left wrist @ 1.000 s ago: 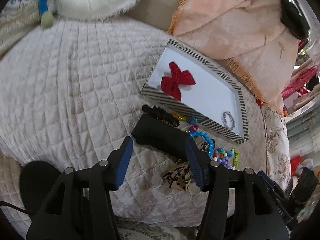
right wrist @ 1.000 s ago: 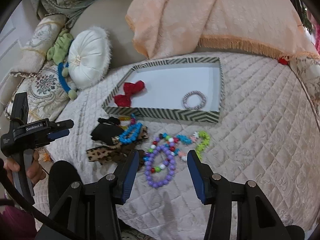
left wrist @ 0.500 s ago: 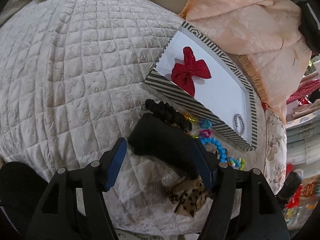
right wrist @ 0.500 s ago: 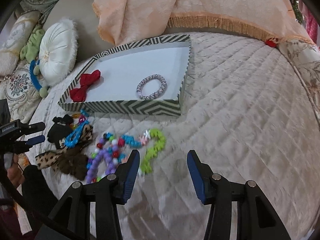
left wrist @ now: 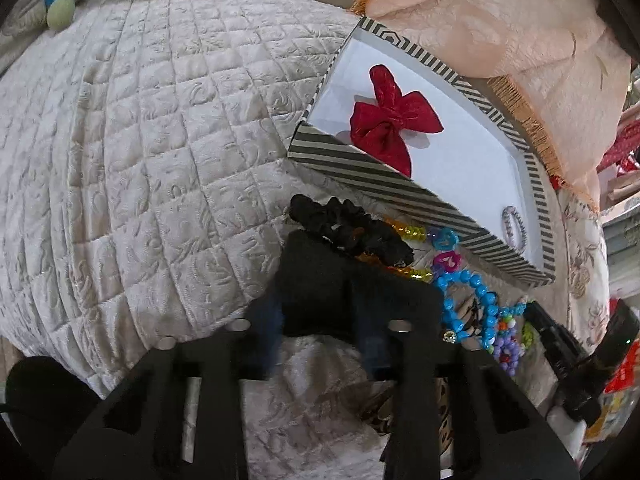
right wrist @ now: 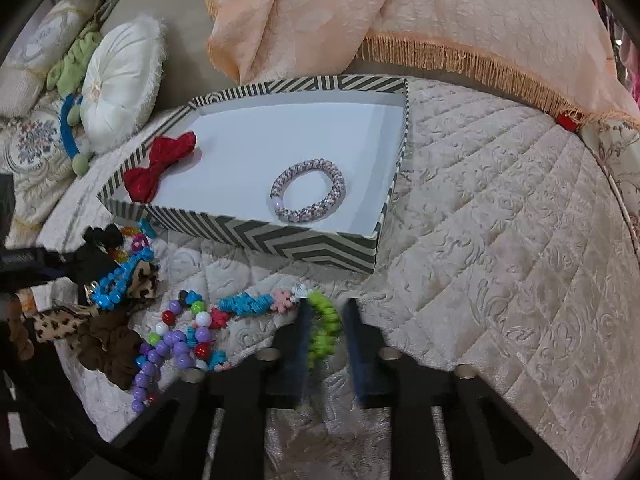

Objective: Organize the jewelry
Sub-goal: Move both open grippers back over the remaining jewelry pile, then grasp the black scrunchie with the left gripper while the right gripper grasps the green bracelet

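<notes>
We hold a gripper in each hand over a cream quilted bedspread.

Our left gripper points down at a black cloth piece. Its blue fingers have just been closing, and the black cloth now sits between them, with the pads against its two sides. Just beyond the fingertips lies a black scrunchie, and to the right of them a blue bead bracelet. A leopard-print hair tie peeks out under the right finger.

Our right gripper has also just been closing. Its fingers stand narrowly apart, with the lime green end of a bead strand between them; motion blur keeps us from telling whether the pads press on it. To the left of the fingers the strand runs on in blue and pink, next to a purple bead bracelet and a brown scrunchie.

Ahead of both grippers sits a striped tray with a white floor. Inside it lie a red bow at the left end and a pale beaded bracelet nearer the right.
</notes>
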`<state>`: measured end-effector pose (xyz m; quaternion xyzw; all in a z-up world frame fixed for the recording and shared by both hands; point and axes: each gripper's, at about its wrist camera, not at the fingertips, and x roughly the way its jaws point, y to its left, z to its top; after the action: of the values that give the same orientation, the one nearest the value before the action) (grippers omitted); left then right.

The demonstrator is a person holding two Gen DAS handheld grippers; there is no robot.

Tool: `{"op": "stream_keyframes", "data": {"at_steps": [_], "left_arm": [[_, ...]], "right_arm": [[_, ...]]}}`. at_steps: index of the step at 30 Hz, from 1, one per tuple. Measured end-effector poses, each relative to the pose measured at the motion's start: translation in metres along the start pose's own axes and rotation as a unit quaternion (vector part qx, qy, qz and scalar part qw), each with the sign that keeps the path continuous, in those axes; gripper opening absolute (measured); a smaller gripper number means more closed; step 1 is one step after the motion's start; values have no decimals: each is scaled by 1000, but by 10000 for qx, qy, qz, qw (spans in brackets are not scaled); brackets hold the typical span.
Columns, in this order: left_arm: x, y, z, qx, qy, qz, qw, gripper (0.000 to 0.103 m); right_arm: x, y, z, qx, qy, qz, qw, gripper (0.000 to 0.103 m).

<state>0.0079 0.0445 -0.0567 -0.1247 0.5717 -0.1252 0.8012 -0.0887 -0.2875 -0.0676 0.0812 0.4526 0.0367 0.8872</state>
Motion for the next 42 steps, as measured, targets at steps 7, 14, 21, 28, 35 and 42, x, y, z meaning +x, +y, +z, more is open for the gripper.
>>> {"op": "stream_keyframes", "data": {"at_steps": [7,14,21,28,35,42], "left_arm": [[-34,-3,1,47,-331,-254,9991,10],[-80,-12,2,169,-753,-470,9959,10],[-109,-24,8,282,-1034,-560,9927,10],[-116,-30,5,346,-1068,-628,9917,10],[-115,-28,5,295,-977,-598,9930,10],[-116,-26,7,272,-955,-599,9933,10]], "right_arm": [[-35,5,4,188,-276,450,9984,6],[-72,16,14,127,-640,633,9959,6],[-98,25,25,-30,-881,698,9937,5],[-51,23,11,-362,-164,254,9989,47],[6,14,1,-417,398,-179,9982,37],[-16,5,5,-305,4,102,9995,13]]}}
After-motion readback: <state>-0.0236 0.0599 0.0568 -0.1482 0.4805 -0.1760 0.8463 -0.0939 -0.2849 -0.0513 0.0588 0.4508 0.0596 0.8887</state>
